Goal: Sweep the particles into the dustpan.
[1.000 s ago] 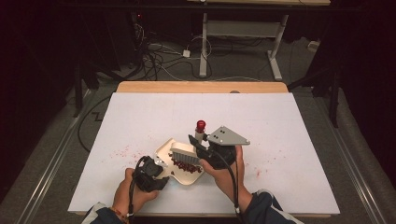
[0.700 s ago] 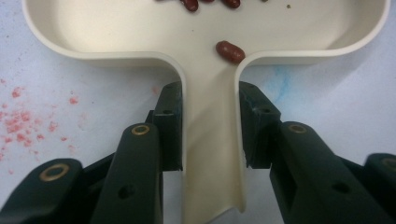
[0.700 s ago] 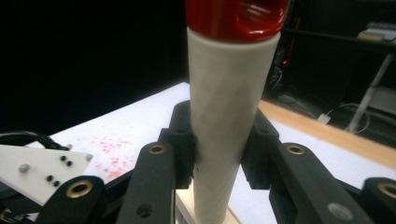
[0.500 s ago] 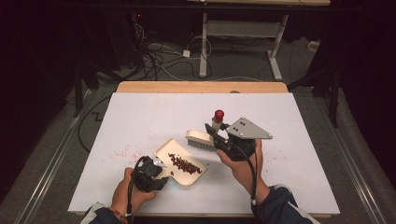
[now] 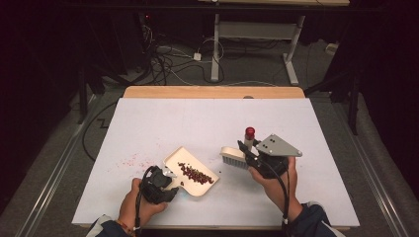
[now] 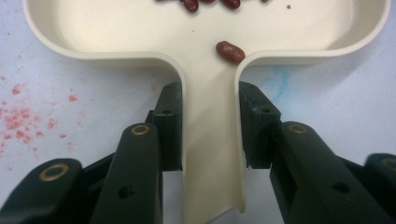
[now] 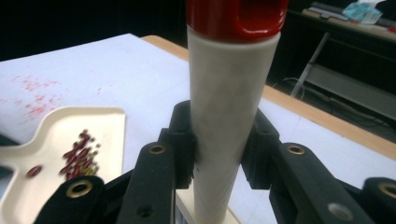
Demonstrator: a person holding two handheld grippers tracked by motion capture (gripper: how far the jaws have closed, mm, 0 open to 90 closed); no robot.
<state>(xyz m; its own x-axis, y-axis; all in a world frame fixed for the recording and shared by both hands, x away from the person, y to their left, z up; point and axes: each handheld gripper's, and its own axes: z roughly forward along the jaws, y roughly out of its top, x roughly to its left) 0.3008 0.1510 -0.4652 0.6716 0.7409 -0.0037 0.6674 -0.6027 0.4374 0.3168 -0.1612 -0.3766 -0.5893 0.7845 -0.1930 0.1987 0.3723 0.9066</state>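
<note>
A cream dustpan (image 5: 197,183) lies on the white table (image 5: 163,123) near its front edge, with a heap of red beans (image 5: 196,174) inside. My left gripper (image 5: 170,183) is shut on the dustpan's handle (image 6: 210,154); one bean (image 6: 229,51) lies at the neck of the handle. To the right, my right gripper (image 5: 245,150) is shut on the upright handle (image 7: 229,112) of a small cream brush (image 5: 233,158) with a red cap (image 5: 250,132). The brush hangs a short way right of the pan, apart from it.
Red crumbs and stains (image 5: 129,161) speckle the table left of the dustpan. A wooden strip (image 5: 212,92) runs along the far edge. Beyond it are cables (image 5: 168,59) and a desk frame (image 5: 257,34) on the floor.
My right gripper has carried the brush away from the dustpan, rightward across the table. The beans stay in the pan and the left gripper holds still.
</note>
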